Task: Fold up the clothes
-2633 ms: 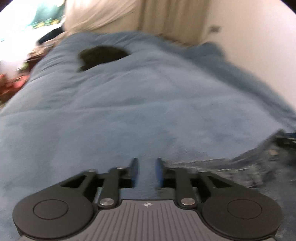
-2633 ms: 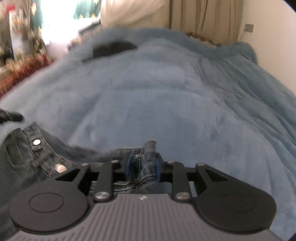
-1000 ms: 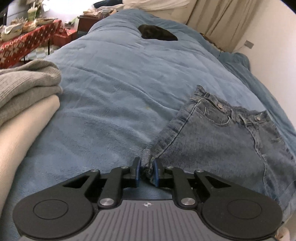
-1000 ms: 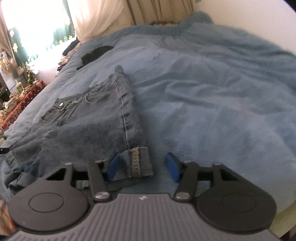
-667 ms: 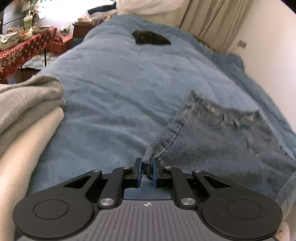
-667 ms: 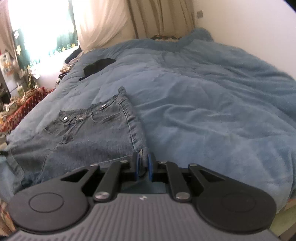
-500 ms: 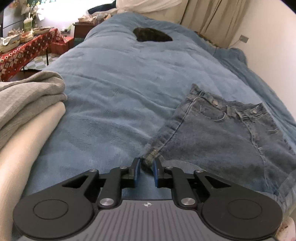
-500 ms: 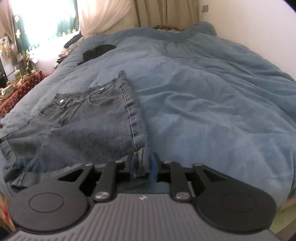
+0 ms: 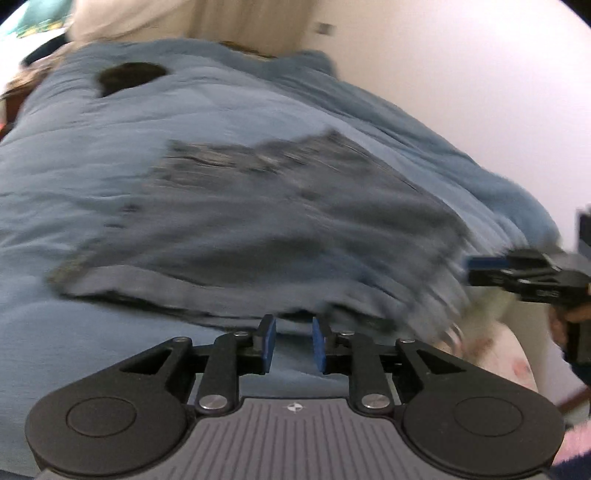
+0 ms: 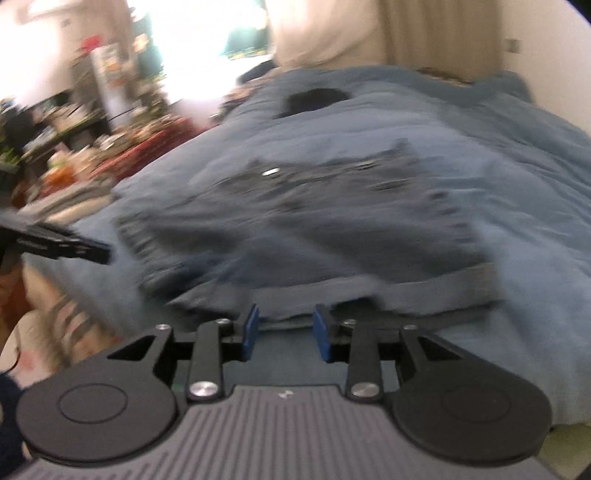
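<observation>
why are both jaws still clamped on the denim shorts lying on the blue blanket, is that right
Not quite: both wrist views show the jaws apart with nothing between them. The left gripper and right gripper are open just short of the denim shorts, which do lie on the blue blanket.

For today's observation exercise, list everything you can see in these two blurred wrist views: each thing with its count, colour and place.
denim shorts: one, dark blue, spread flat on the bed, just ahead of both grippers
blanket: one, blue, covering the bed
dark item: one, black, far end of the bed; too blurred to identify
curtains: beige, behind the bed
wall: white, right of the bed
cluttered shelves: left of the bed, blurred
left gripper: one, black with blue pads, open, empty
right gripper: one, same colours, open, empty
</observation>
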